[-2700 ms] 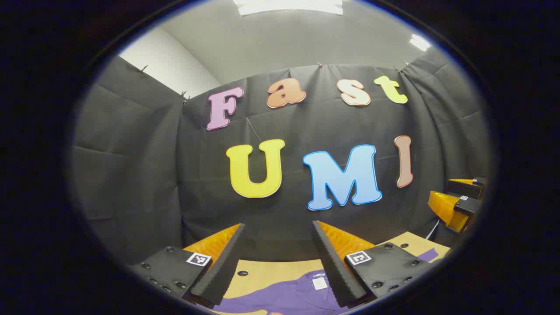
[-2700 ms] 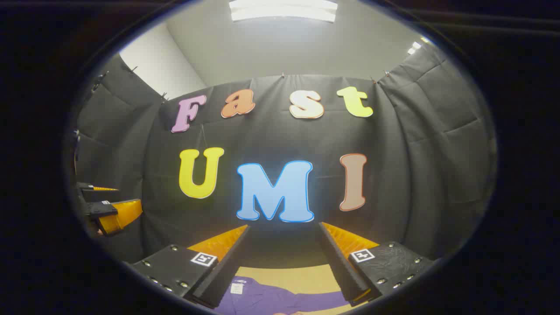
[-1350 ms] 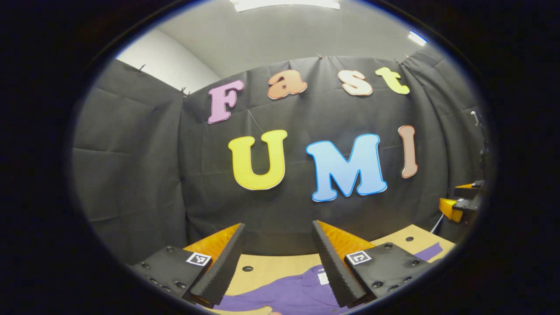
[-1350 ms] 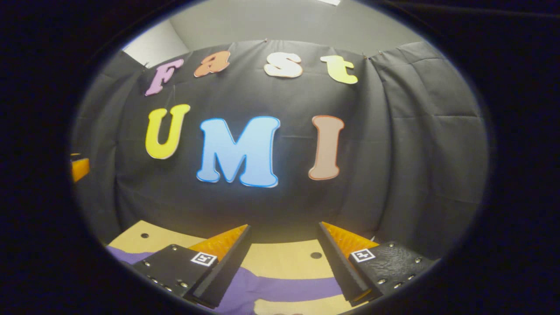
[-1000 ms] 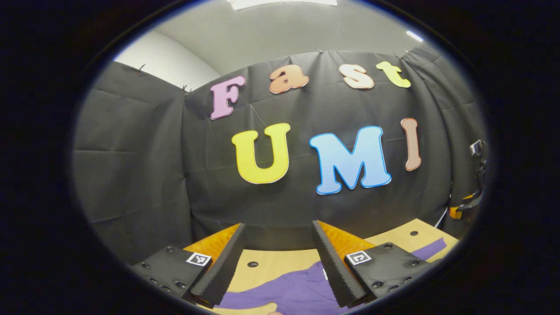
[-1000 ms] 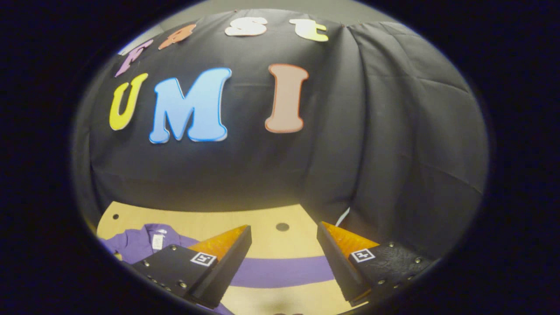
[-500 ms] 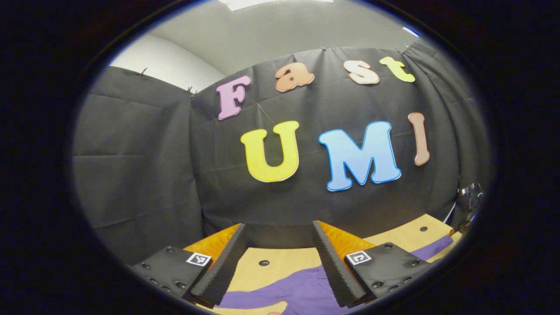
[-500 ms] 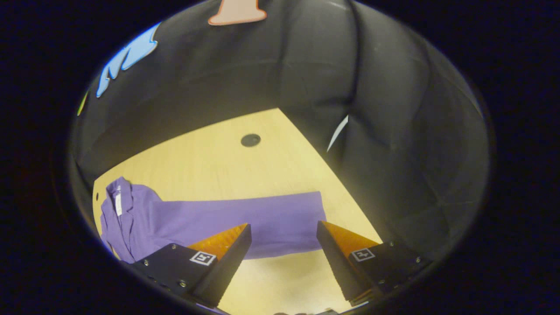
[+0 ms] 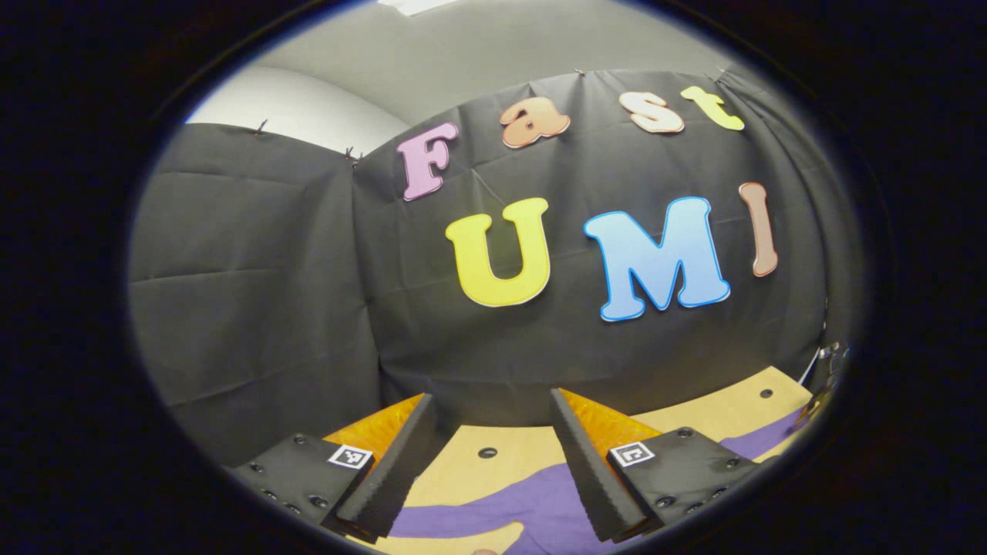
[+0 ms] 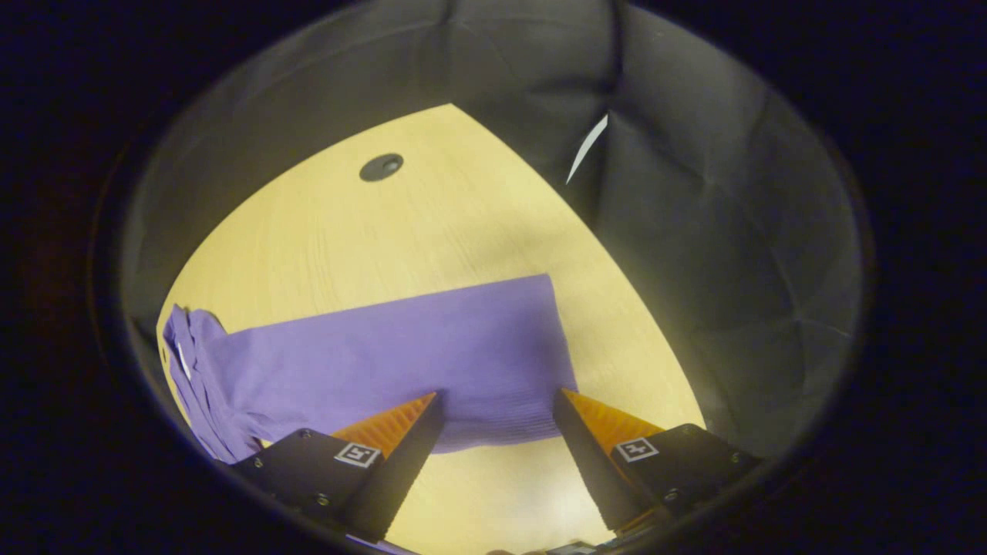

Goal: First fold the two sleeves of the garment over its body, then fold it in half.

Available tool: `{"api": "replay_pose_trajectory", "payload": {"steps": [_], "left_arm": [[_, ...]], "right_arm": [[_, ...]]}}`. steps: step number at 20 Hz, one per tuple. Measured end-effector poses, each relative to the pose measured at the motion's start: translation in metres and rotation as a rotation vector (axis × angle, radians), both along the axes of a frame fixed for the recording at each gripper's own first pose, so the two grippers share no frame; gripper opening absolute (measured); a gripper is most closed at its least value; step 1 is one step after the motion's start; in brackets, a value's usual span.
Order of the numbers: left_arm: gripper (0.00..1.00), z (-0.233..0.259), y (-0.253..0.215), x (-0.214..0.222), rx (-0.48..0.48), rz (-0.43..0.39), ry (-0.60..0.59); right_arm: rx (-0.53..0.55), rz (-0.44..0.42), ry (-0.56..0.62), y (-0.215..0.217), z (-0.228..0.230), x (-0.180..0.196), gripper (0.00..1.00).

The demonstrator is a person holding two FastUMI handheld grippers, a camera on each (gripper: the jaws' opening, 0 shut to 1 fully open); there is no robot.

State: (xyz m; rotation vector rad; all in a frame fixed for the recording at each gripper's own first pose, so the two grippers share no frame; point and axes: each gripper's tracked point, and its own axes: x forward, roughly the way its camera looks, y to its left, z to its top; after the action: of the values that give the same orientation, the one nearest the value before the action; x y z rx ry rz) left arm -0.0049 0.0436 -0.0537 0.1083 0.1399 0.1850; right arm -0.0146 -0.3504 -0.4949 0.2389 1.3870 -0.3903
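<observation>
Overhead, both tongs (image 9: 487, 462) (image 10: 493, 455) agape and empty above a pale wooden table (image 10: 432, 231) with purple garment (image 10: 401, 354), black-draped walls (image 9: 254, 293) around.

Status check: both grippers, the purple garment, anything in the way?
Right gripper open, above sleeve cuff. Left gripper open, holding nothing. Garment flat on table, sleeves unfolded. No obstruction seen.

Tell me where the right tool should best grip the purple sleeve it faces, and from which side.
Probably at the cuff end of the sleeve, coming down from above with the open right tool. The sleeve lies flat and stretched out on the table, and its free cuff edge sits just ahead of the tool's fingers.
</observation>
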Motion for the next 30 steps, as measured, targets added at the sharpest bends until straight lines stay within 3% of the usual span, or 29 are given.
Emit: {"api": "replay_pose_trajectory", "payload": {"steps": [3,12,14,17,19,23,24,26,29,30], "left_arm": [[0.94,0.0,-0.007,-0.001,0.007,-0.005,-0.003],[0.94,-0.004,-0.013,-0.001,-0.026,-0.003,0.004],[0.94,-0.005,-0.007,-0.004,-0.023,0.013,0.004],[0.94,-0.007,0.0,-0.008,-0.027,0.033,0.007],[0.94,-0.005,0.007,-0.013,-0.019,0.049,0.005],[0.94,-0.003,0.014,-0.017,-0.008,0.072,0.005],[0.94,-0.005,0.014,-0.018,-0.01,0.074,0.006],[0.94,-0.006,0.012,-0.018,-0.013,0.073,0.009],[0.94,-0.006,0.008,-0.018,-0.007,0.065,0.008],[0.94,-0.006,0.008,-0.018,-0.004,0.065,0.008]], "right_arm": [[0.0,0.046,0.016,0.004,-0.003,-0.005,0.96],[0.035,0.016,0.074,0.004,-0.001,-0.003,0.99],[0.038,0.007,0.096,0.004,0.001,-0.003,0.92],[0.044,-0.014,0.105,0.005,0.0,0.0,0.91],[0.041,-0.015,0.107,0.007,-0.001,0.002,0.66],[0.05,-0.011,0.12,0.007,0.0,0.003,0.66],[0.007,-0.011,0.093,0.0,0.0,0.005,0.66],[-0.032,-0.018,0.081,0.0,0.002,0.009,0.1],[-0.099,0.069,0.07,0.003,-0.003,0.014,0.1],[-0.126,0.084,0.059,0.004,-0.005,0.013,0.05]]}}
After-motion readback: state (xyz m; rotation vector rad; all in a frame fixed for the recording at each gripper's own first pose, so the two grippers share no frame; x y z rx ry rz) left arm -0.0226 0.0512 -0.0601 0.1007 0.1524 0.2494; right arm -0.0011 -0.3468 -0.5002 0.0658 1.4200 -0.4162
